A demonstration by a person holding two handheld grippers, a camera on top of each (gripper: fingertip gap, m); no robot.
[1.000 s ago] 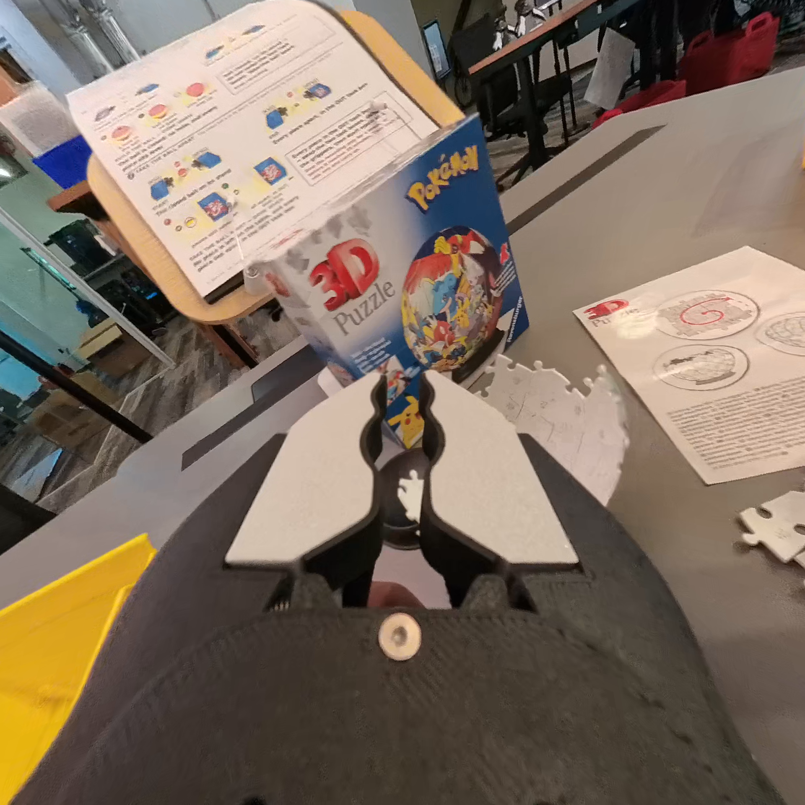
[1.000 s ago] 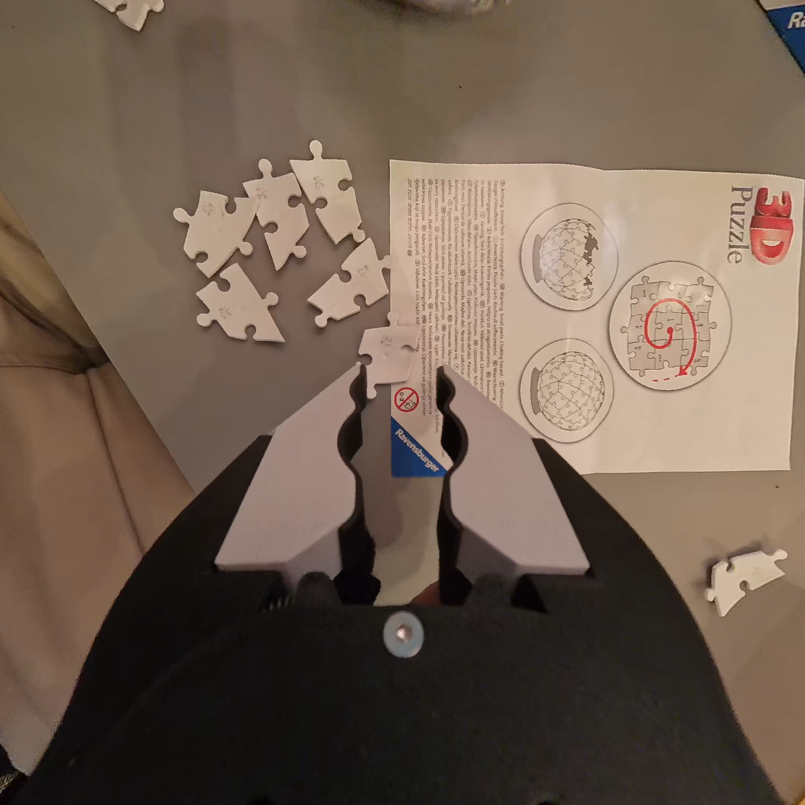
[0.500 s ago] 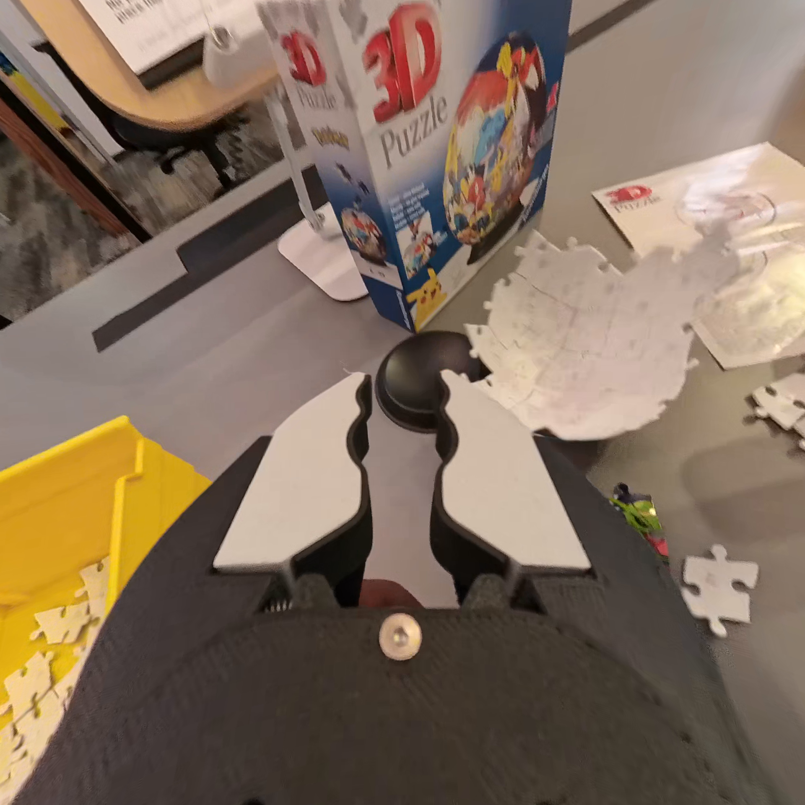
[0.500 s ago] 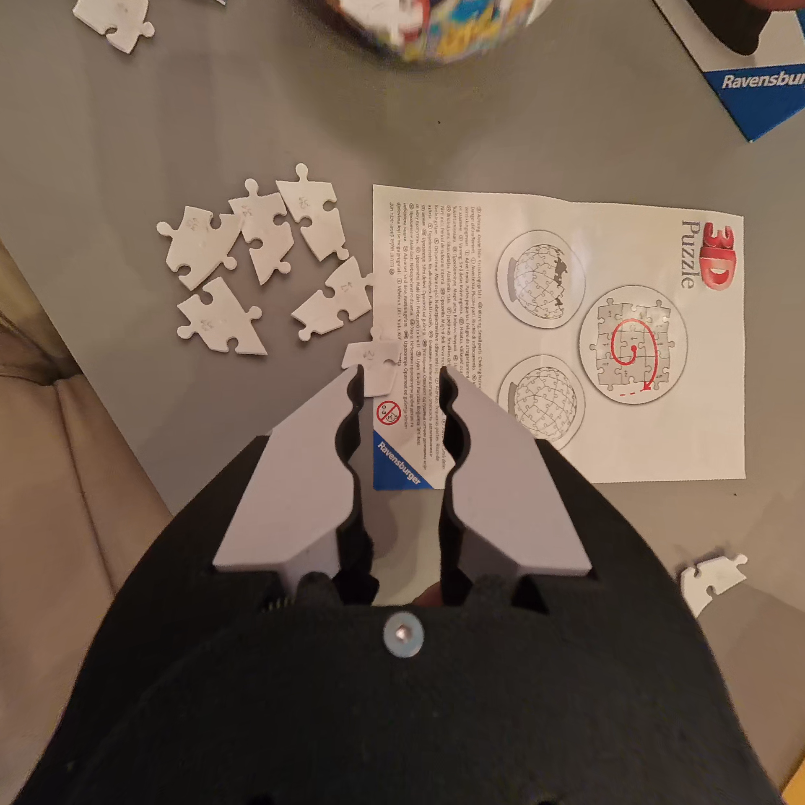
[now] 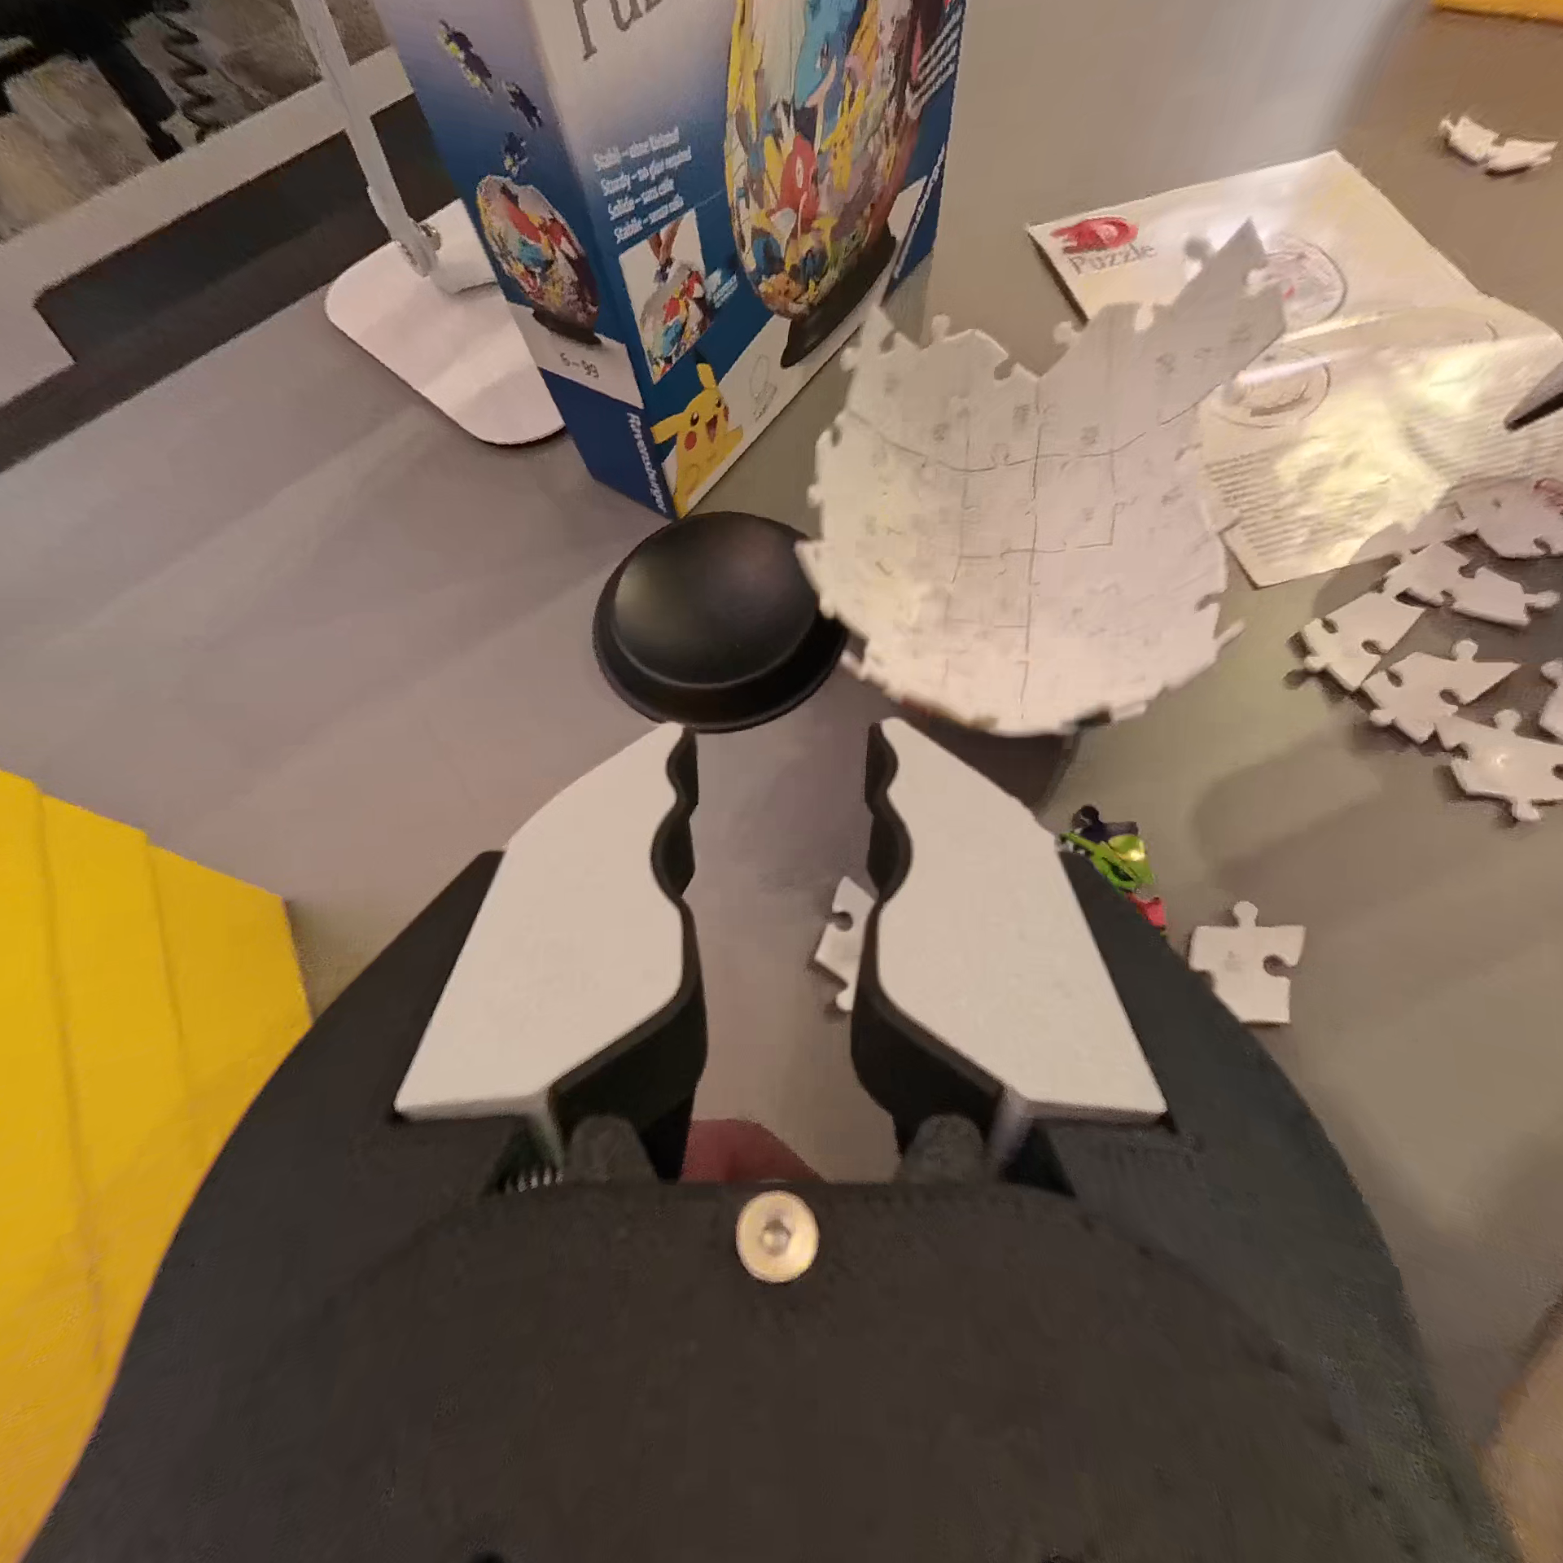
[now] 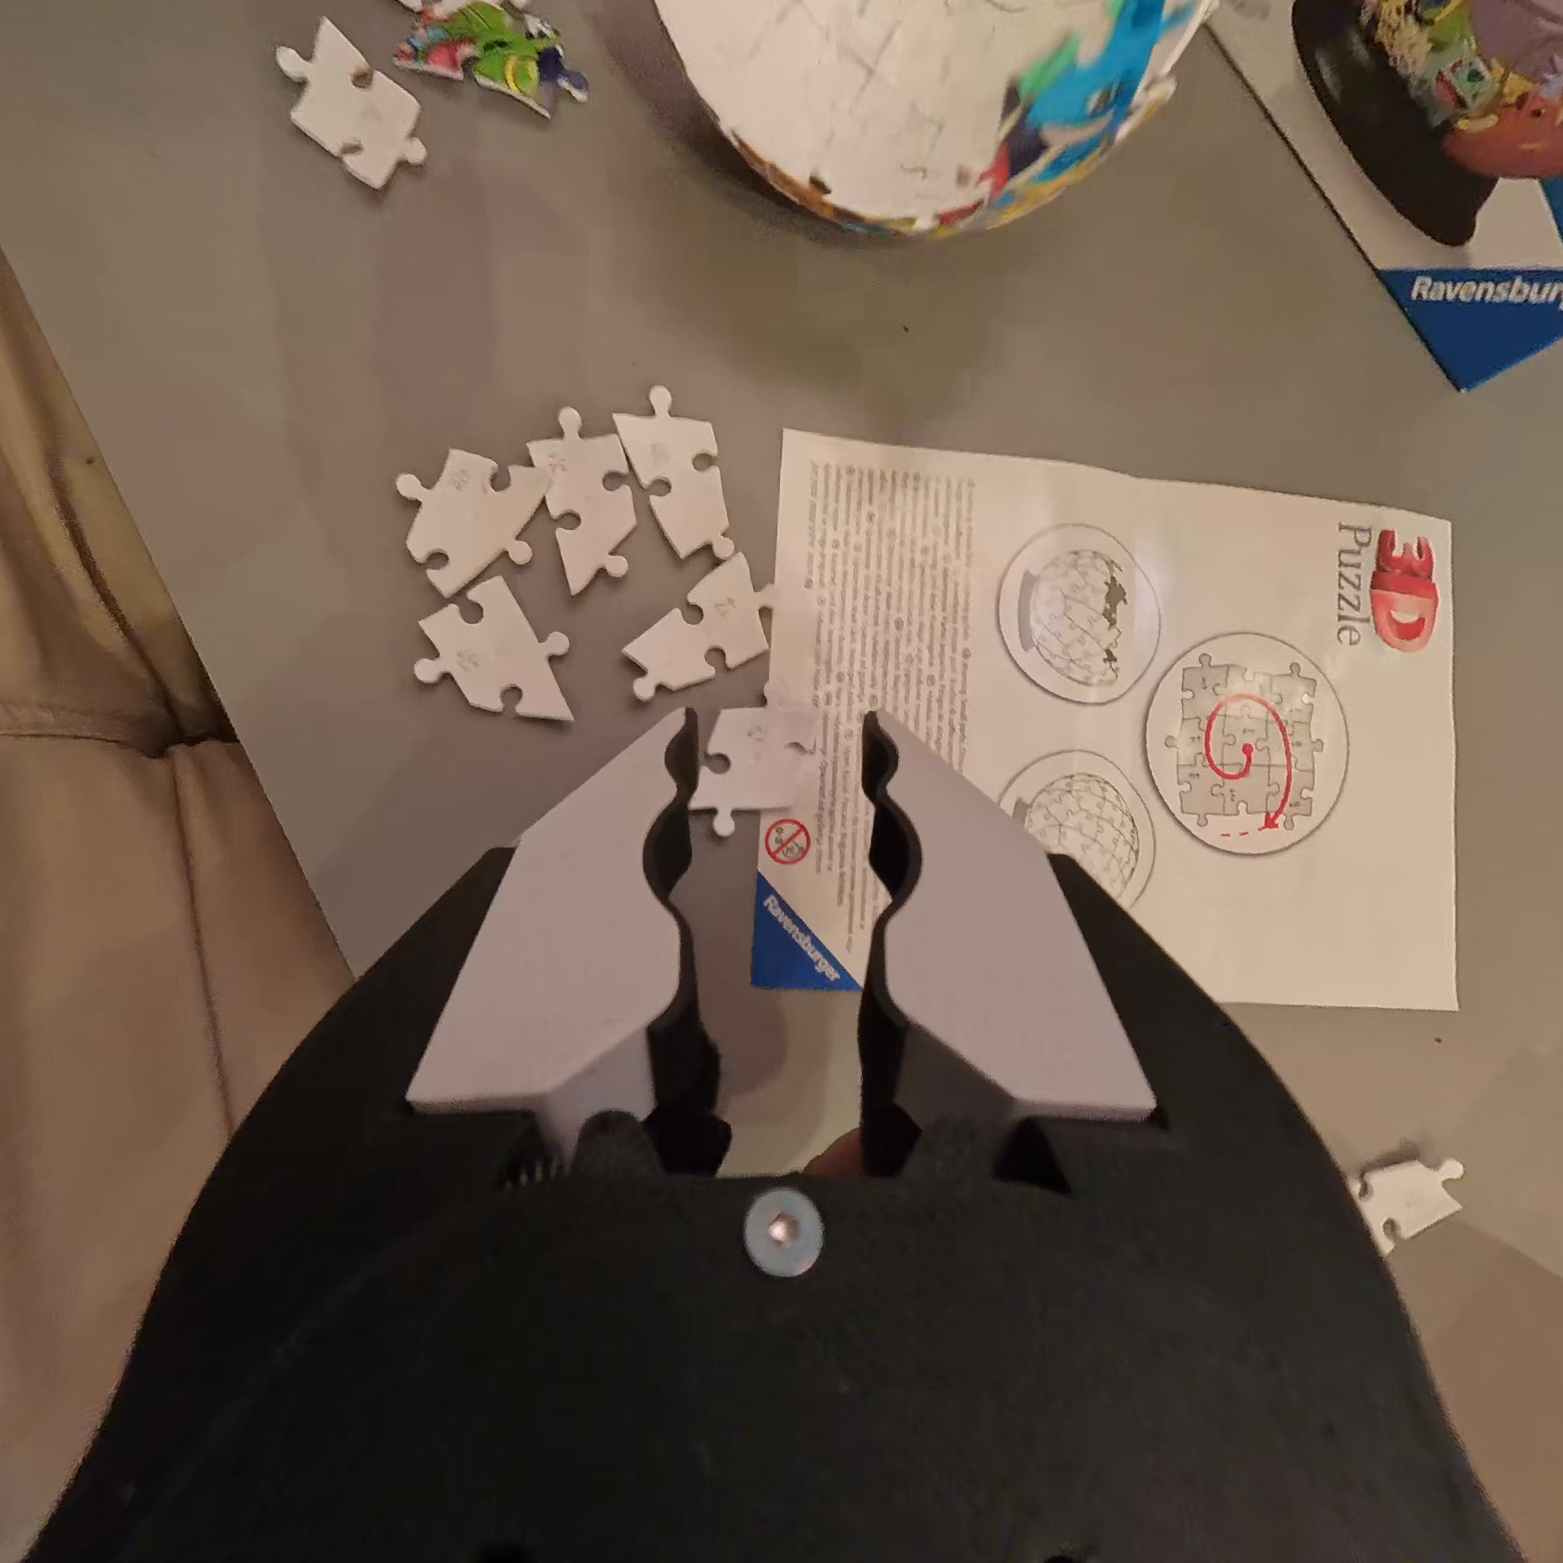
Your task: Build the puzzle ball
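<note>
The half-built puzzle ball lies as an open shell on the grey table, white inside facing up, touching the right side of the black dome stand. My left gripper is open and empty just short of the stand. In the right wrist view the ball is at the top edge. My right gripper is open above the table, with one white loose piece lying between its tips. Several more white pieces lie just beyond to the left.
The blue puzzle box stands behind the stand. An instruction sheet lies flat to the right. A yellow bin is at the left. Single pieces and a coloured piece lie nearby. Beige fabric borders the table edge. My hands' fingertips stand some 25 cm from each other.
My left gripper has tipped down toward the stand and ball and opened from nearly shut. My right gripper has shifted forward a little, bringing the ball into view, and stays open.
</note>
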